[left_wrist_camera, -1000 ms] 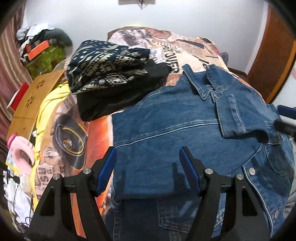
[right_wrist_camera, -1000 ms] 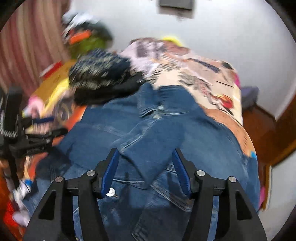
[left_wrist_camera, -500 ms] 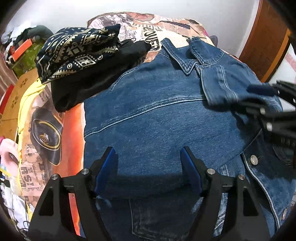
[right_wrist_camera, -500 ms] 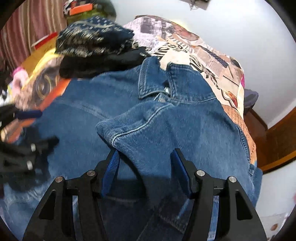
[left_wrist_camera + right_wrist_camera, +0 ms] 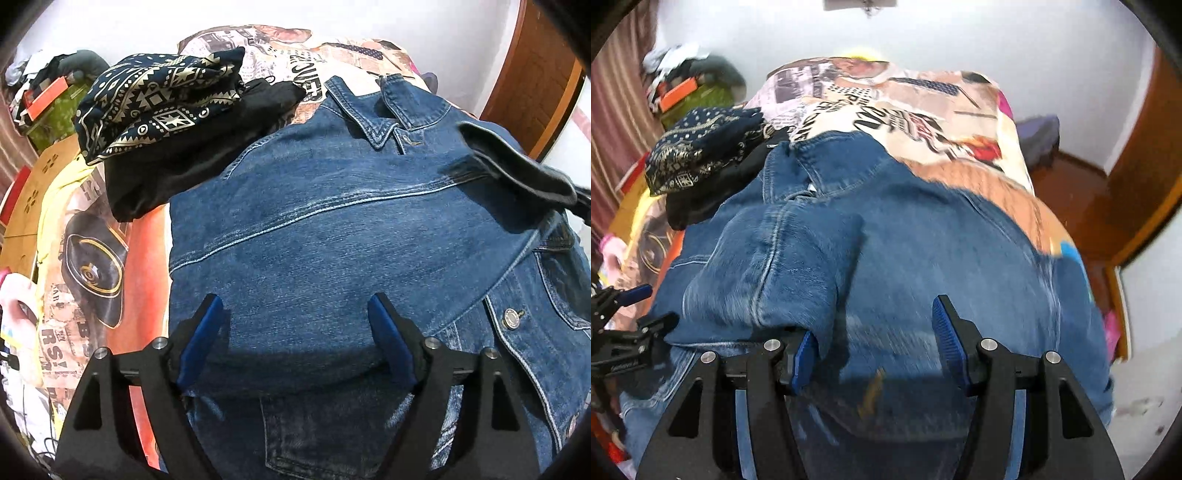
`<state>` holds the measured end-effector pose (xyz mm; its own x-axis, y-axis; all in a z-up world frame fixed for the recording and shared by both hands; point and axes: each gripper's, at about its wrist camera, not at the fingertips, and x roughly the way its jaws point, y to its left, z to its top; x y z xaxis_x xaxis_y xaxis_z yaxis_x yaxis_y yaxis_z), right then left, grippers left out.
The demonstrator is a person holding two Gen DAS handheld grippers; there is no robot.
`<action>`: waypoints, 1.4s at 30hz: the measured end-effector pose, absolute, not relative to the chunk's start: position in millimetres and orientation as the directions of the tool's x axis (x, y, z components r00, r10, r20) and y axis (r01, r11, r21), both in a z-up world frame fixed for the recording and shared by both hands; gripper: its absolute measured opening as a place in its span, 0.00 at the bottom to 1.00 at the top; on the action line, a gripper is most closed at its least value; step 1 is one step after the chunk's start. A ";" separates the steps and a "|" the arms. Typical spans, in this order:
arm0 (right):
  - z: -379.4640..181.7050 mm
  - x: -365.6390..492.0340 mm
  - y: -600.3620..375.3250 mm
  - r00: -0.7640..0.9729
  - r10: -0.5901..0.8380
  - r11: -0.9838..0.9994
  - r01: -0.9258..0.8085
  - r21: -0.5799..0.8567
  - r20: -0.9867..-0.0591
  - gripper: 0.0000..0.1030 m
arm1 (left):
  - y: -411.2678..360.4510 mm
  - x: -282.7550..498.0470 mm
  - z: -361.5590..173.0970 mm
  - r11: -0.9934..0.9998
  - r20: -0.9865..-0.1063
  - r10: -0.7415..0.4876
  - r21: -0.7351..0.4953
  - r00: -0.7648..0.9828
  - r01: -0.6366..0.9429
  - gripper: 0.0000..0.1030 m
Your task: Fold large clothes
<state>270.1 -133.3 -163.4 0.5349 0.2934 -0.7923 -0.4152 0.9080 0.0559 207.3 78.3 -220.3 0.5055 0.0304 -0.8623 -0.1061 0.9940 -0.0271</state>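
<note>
A blue denim jacket (image 5: 332, 229) lies spread on the bed, collar at the far end; it also fills the right wrist view (image 5: 923, 251). Its sleeve (image 5: 775, 266) is folded across the body. My left gripper (image 5: 295, 332) is open and empty, low over the jacket's left part. My right gripper (image 5: 875, 332) is open, with the sleeve end draped over its left finger (image 5: 803, 350). The sleeve end and the right gripper show dark and blurred at the right edge of the left wrist view (image 5: 517, 166). The left gripper also shows in the right wrist view (image 5: 624, 317).
A pile of folded clothes, navy patterned (image 5: 159, 99) on black (image 5: 192, 158), sits at the jacket's far left on the printed bedspread (image 5: 92, 258). A yellow garment (image 5: 55, 206) lies at the left bed edge. A wooden door (image 5: 1137, 192) stands right.
The right gripper drew back along the jacket with the sleeve end against its left finger. The left gripper moved slightly forward over the jacket, still open.
</note>
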 end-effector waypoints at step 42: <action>-194.3 226.0 -361.1 0.565 0.304 0.840 0.221 0.495 -0.767 0.62 | 7.4 239.7 -136.0 0.999 -0.758 -0.024 0.000 0.652 0.037 0.84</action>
<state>226.0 -361.1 -194.3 0.5650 0.3040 -0.7670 0.2205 0.8402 0.4954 239.7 7.4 -135.9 0.6517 -0.0243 -0.7581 0.0372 0.9993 -0.0001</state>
